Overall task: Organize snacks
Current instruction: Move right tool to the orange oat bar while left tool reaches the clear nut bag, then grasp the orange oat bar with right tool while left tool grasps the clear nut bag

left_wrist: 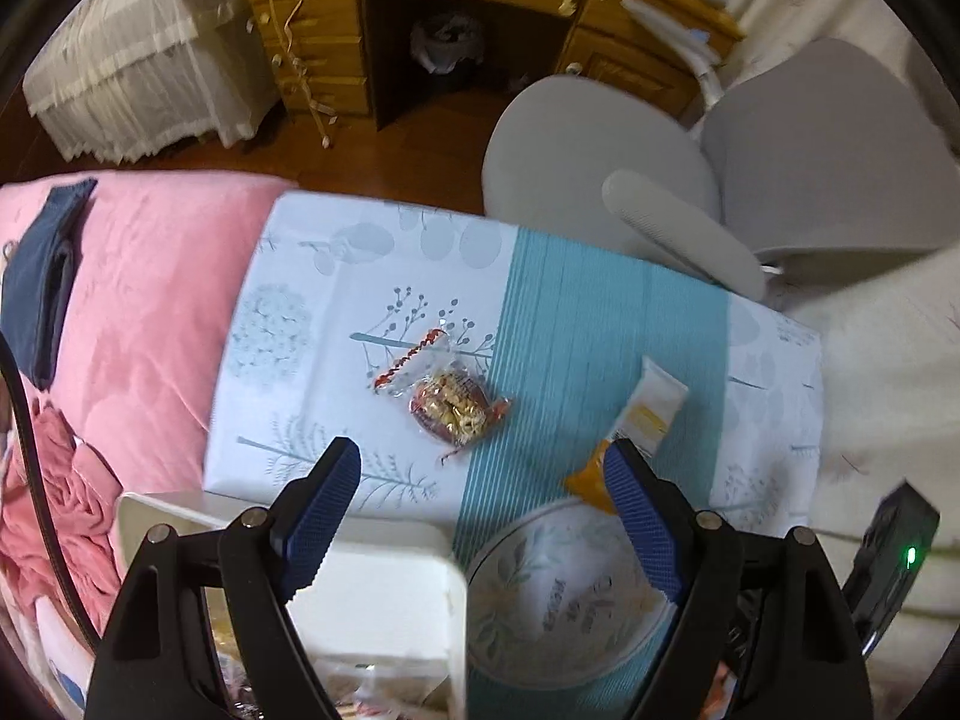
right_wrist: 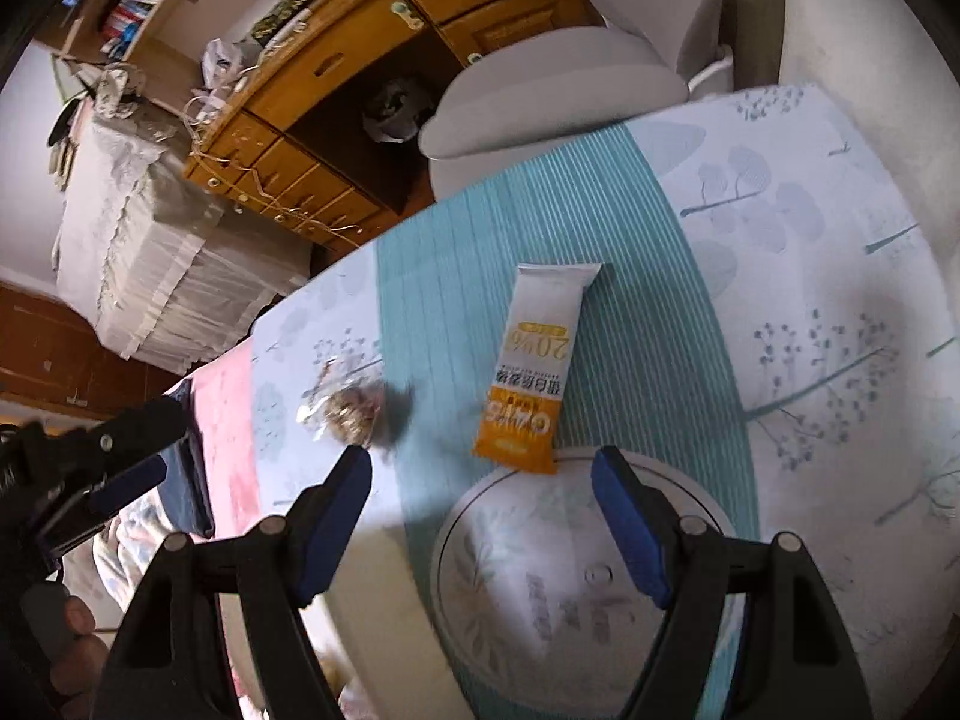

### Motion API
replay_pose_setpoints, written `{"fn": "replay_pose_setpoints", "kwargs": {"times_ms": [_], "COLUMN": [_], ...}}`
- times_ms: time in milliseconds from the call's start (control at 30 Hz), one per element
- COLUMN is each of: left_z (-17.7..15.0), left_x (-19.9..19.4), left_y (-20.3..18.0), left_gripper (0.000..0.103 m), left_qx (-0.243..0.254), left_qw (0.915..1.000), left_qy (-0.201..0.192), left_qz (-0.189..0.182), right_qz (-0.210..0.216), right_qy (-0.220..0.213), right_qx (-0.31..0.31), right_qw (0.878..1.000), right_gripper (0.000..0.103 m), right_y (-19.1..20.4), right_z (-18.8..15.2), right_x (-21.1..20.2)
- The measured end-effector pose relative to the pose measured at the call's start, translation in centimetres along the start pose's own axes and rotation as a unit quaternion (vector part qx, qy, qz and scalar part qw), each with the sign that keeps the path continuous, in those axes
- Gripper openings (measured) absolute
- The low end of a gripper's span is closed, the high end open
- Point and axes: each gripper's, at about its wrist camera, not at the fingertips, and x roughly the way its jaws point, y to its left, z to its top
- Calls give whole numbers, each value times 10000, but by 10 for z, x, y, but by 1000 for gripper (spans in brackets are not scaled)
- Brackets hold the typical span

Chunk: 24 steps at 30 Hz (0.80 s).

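Observation:
A clear-wrapped snack with red and gold pieces [left_wrist: 451, 401] lies on the patterned cloth [left_wrist: 372, 276]; it shows blurred in the right wrist view [right_wrist: 360, 411]. A white and orange snack bar [left_wrist: 645, 420] [right_wrist: 534, 369] lies on the teal stripe, its orange end at the rim of a round lidded tin [left_wrist: 564, 594] [right_wrist: 576, 588]. My left gripper [left_wrist: 483, 468] is open and empty above the white box [left_wrist: 384, 588] and the tin. My right gripper [right_wrist: 480, 474] is open and empty above the tin.
A white box with wrapped snacks inside sits at the near edge. A pink blanket [left_wrist: 150, 312] with a dark blue cloth [left_wrist: 45, 276] lies to the left. A grey chair [left_wrist: 720, 180] and a wooden desk [left_wrist: 468, 18] stand beyond the table.

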Motion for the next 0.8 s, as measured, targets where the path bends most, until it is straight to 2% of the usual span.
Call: {"fn": "replay_pose_setpoints", "kwargs": {"times_ms": [267,533,800], "left_z": [18,31,37], "left_x": [66,112,137], "left_y": [0,-4,-9], "left_gripper": [82,82,82], "left_qx": [-498,-612,-648], "left_qw": [9973,9928,9895], "left_qy": [459,799,1030], "left_qz": [287,646,783], "right_qz": [-516,-1144,-1111], "right_qy": [-185,-428,-295], "right_qx": [-60,-247,-176], "right_qw": [9985,9922,9932], "right_gripper": [76,76,76], "right_y": [-9,-8,-13], "right_z": [6,9,13], "right_x": [41,55,68]}}
